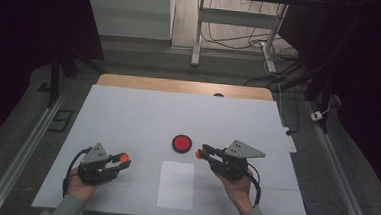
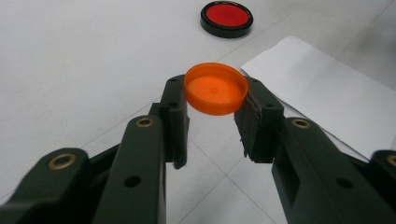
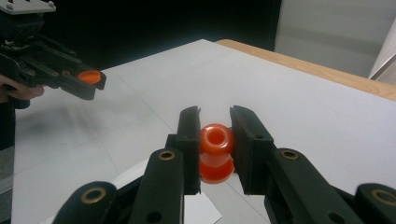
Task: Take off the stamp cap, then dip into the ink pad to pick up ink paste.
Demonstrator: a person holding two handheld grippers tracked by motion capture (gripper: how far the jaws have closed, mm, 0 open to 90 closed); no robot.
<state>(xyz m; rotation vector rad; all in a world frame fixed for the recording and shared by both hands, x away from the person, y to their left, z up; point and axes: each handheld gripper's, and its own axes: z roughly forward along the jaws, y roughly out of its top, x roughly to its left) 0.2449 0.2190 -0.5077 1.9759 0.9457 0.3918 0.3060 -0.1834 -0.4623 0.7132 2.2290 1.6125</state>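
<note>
— What have you got on the left?

— My left gripper (image 2: 215, 112) is pinching an orange cap (image 2: 215, 88) by its rim, open side up, lifted off the bench (image 1: 128, 113) at the near left. Only the jaw tips catch it, at opposite edges.

— And in the middle?

— A red disc in a black ring (image 1: 182, 143) lies flat on the bench, apart from both grippers. Nearer to me is a white sheet of paper (image 1: 175, 185), untouched.

— The right side?

— My right gripper (image 3: 215, 140) is pressed onto a small orange spool-shaped piece (image 3: 215, 151), narrow in the waist with a hole at its top. It is held above the bench, just right of the red disc, pointing left towards the other gripper.

— What could go wrong?

— I think the cap is the weak point. The hold on its rim is shallow, so a tilt of my left hand or a nudge from the other piece could pop it out and send it rolling across the bench. If I bring the two together off-centre, the spool could twist between its jaws, since they grip a rounded surface.
</note>
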